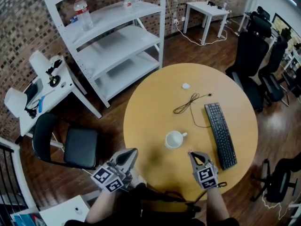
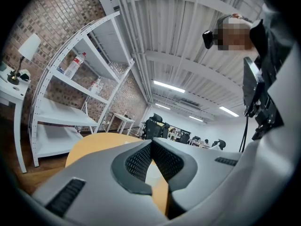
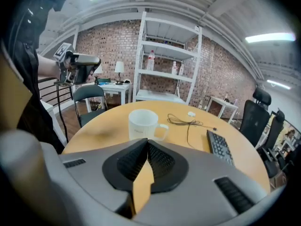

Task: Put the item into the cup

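Nothing is done yet: the cup (image 1: 174, 139) appears empty, the small white item (image 1: 186, 85) is left well apart at its 12 o'clock, and the left gripper (image 1: 134, 150) and right gripper (image 1: 191, 153), at its 7 and 5 o'clock, are closed on nothing

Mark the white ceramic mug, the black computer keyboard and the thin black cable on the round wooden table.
white ceramic mug (image 1: 173, 140): head view, inside of its open top.
black computer keyboard (image 1: 220, 134): head view, middle of the key field.
thin black cable (image 1: 187, 104): head view, its looped stretch.
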